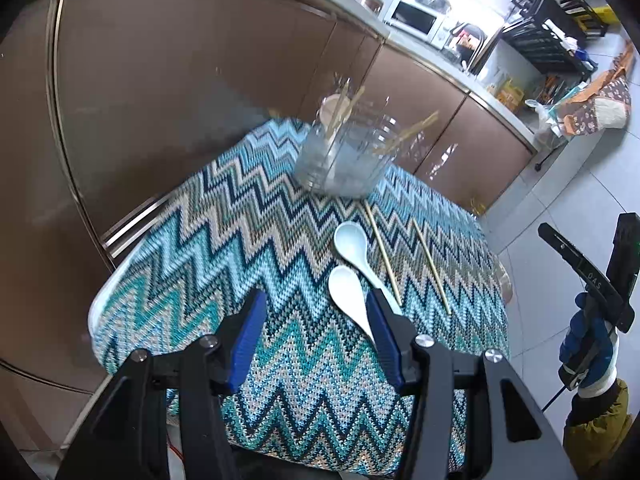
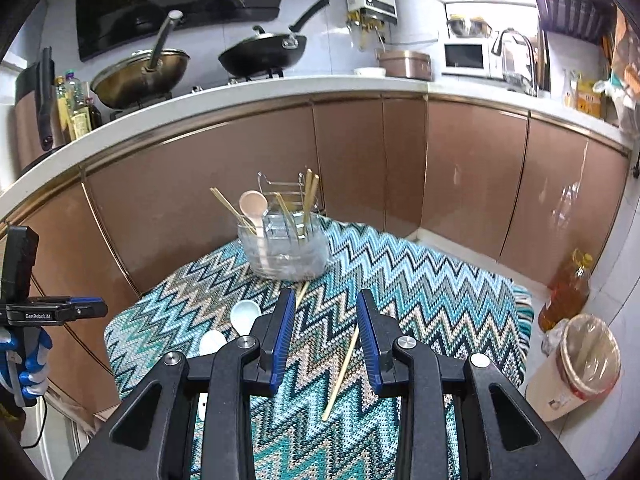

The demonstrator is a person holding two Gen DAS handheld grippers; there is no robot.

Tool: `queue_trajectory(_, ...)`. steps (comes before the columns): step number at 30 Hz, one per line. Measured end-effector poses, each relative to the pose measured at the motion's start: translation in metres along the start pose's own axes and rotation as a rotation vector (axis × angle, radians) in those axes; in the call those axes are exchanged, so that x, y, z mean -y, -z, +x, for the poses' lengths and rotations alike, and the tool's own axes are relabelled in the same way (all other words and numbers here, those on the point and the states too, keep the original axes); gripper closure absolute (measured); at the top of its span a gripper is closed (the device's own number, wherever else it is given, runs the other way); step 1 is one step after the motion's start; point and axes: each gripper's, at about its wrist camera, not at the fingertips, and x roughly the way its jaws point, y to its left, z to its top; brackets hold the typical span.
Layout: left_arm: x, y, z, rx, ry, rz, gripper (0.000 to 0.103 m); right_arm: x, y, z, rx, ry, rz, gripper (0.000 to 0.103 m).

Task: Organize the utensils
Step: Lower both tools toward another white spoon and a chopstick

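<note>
A clear plastic jar stands at the far side of the zigzag cloth; it holds several chopsticks and a pink spoon. It also shows, blurred, in the left wrist view. Two white spoons and two loose chopsticks lie on the cloth. My left gripper is open and empty, its right finger beside the near spoon's handle. My right gripper is open and empty above one chopstick. The spoons lie left of it.
Brown kitchen cabinets wrap behind the table. A stove counter carries two woks. An oil bottle and a lined bin stand on the tiled floor to the right.
</note>
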Motion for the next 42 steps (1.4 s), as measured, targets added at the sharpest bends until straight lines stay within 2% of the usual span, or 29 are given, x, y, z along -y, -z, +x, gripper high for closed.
queue_trajectory(18, -0.015, 0.003, 0.058, -0.141, 0.046, -0.030, 0.053, 0.028, 0.012, 0.060, -0.133, 0.002, 0.023, 0.071)
queue_trajectory(29, -0.020, 0.006, 0.084, -0.209, 0.059, -0.043, 0.053, 0.041, 0.014, 0.085, -0.181, 0.004, 0.029, 0.071)
queue_trajectory(36, -0.026, 0.005, 0.097, -0.248, 0.108, -0.092, 0.053, 0.048, 0.012, 0.098, -0.210, 0.000, 0.026, 0.071)
queue_trajectory(42, -0.018, -0.002, 0.110, -0.271, 0.185, -0.112, 0.055, 0.050, 0.015, 0.111, -0.240, -0.009, 0.022, 0.071)
